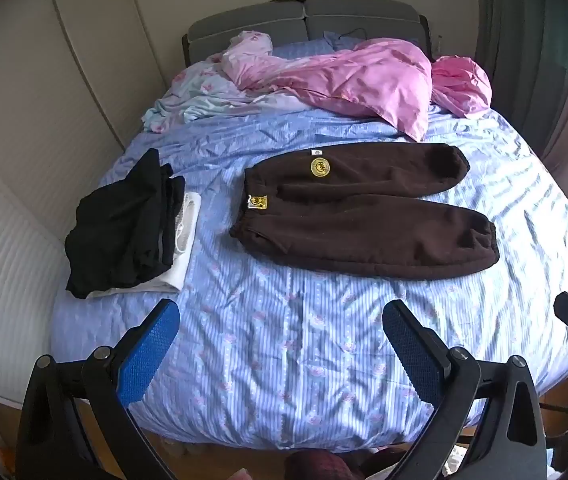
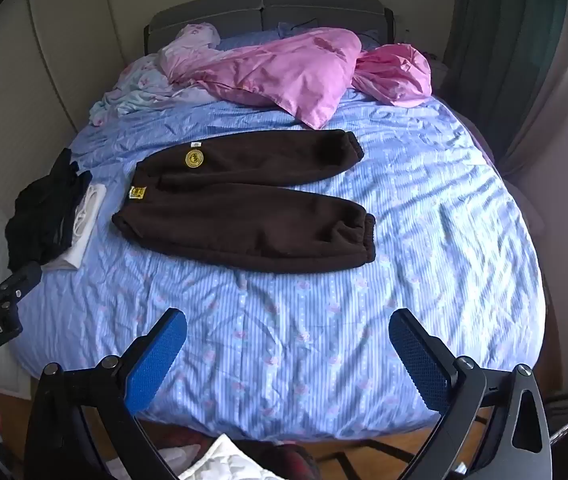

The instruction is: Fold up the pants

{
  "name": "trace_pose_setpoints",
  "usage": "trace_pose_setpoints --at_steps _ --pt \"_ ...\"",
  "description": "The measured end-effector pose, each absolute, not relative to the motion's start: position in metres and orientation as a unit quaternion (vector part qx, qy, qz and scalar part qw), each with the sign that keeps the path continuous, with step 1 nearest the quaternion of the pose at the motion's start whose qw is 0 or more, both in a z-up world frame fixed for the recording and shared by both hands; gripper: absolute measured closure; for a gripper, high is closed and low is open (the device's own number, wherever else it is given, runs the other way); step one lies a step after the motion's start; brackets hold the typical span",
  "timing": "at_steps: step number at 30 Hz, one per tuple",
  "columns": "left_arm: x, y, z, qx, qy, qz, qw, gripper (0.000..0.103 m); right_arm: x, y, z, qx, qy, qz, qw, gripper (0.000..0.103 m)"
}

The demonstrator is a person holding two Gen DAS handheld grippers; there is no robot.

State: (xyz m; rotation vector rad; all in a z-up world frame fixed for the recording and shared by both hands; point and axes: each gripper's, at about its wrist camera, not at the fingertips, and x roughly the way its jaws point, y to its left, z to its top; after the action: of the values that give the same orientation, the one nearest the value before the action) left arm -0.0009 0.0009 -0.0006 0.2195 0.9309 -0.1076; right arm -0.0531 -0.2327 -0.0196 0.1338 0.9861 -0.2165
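On the blue striped bedsheet [image 1: 284, 360] dark brown fleece pants [image 1: 359, 216] lie flat, long axis sideways, waistband left, cuffs right. Left gripper [image 1: 280, 312] and right gripper [image 2: 287, 320] hover wide open, empty.

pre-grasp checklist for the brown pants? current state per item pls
1. Left gripper open, nothing between the pads: ok.
2. Right gripper open, nothing between the pads: ok.
3. Brown pants spread flat on the bed sheet, both legs side by side, cuffs to the right: ok.
4. Pants lie apart from the black clothes pile: ok.
5. Pink duvet corner lies close to the far leg; touching or not: cannot tell.
6. Either gripper at the fabric: not ok, both hang over the near edge of the bed.
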Motion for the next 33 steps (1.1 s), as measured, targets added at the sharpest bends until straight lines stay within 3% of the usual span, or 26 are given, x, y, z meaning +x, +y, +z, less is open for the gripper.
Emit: trace_pose_setpoints --at_steps 33 --pt "0.002 -0.001 0.016 0.110 0.435 -0.050 0.892 0.000 -0.053 -0.240 -0.020 0.067 0.470 -0.103 0.874 0.000"
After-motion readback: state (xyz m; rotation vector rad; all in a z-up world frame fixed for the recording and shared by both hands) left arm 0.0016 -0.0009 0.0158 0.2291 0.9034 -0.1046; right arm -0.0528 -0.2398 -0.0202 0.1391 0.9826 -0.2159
